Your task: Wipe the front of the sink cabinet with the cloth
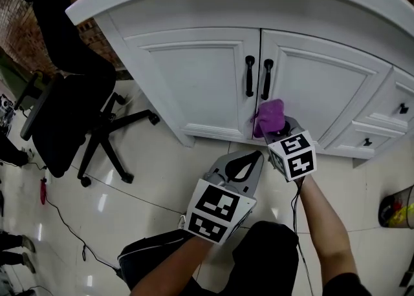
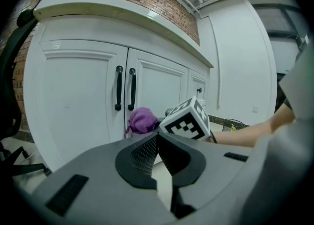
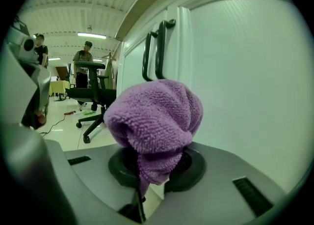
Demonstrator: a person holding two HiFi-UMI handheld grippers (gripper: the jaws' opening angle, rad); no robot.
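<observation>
Glossy pale floor tiles point(image 1: 162, 178) run up to the white panelled sink cabinet point(image 1: 194, 88) that fills the 12 o'clock side of your head view, with a red brick wall point(image 1: 19, 30) behind it at 10 o'clock. Your right gripper point(image 1: 279, 134) is clamped on the bunched purple terry cloth point(image 1: 270, 117), its jaws closed on the lower folds while the rest bulges out ahead of them. You hold the cloth at the foot of the right-hand cabinet door point(image 1: 323, 88), just below the pair of black bar handles point(image 1: 250, 76) at the centre seam; whether it presses on the panel cannot be told. Your left gripper point(image 1: 255, 157) hangs at 7 o'clock of the right one, apart from the cabinet, its jaws together with nothing between them. At 9 o'clock a black swivel office chair point(image 1: 71, 114) stands on the tiles, and a thin black cable point(image 1: 63, 216) trails across them at 8 o'clock.
</observation>
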